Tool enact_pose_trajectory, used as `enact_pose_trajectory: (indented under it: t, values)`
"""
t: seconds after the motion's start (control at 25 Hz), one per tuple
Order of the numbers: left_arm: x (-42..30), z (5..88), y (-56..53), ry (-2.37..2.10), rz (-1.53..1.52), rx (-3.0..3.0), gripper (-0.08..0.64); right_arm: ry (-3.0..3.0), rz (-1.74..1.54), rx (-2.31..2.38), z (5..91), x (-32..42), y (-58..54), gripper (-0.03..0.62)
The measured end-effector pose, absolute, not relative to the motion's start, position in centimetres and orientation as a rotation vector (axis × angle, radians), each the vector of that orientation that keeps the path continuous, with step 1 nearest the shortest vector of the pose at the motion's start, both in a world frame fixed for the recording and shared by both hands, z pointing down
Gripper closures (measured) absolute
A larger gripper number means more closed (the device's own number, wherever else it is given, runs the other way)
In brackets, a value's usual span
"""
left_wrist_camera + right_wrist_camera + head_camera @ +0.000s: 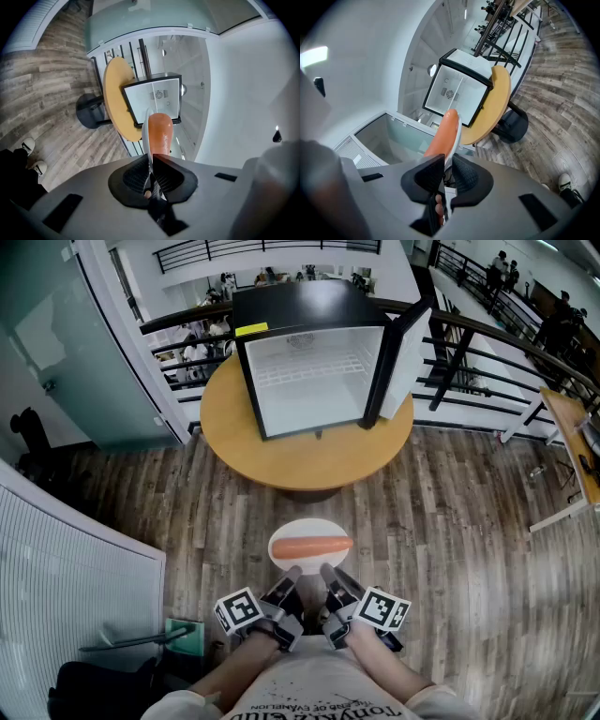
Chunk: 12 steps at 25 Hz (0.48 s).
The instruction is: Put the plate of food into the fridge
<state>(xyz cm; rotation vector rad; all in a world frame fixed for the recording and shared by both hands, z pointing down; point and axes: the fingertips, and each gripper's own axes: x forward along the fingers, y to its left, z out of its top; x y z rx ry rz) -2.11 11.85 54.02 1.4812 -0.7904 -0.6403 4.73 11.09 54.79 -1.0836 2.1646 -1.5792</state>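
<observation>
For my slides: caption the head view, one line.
The left hand-held gripper and right hand-held gripper clamp the plate bearing a sausage, facing the open fridge on a round table.

A round wooden desk (234, 442) is carried on a dark pedestal base (305, 493), which is set on a grey-brown plank floor (450, 549). Behind it a black railing (459, 352) is run along the floor's edge, and people (202, 352) are seen beyond. A frosted glass wall (47, 334) is placed at the left, with a white slatted panel (66, 568) nearer and a green object (187, 634) beside it.
</observation>
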Motion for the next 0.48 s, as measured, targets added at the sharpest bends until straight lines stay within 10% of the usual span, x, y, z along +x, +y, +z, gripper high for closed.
enact_pose_trajectory:
  t: [0.48]
  values:
    - [-2.5,54.2,11.4,-0.798,-0.615,1.474,0.52,2.159,-1.581,-1.097,54.6,4.5,10.6,0.526]
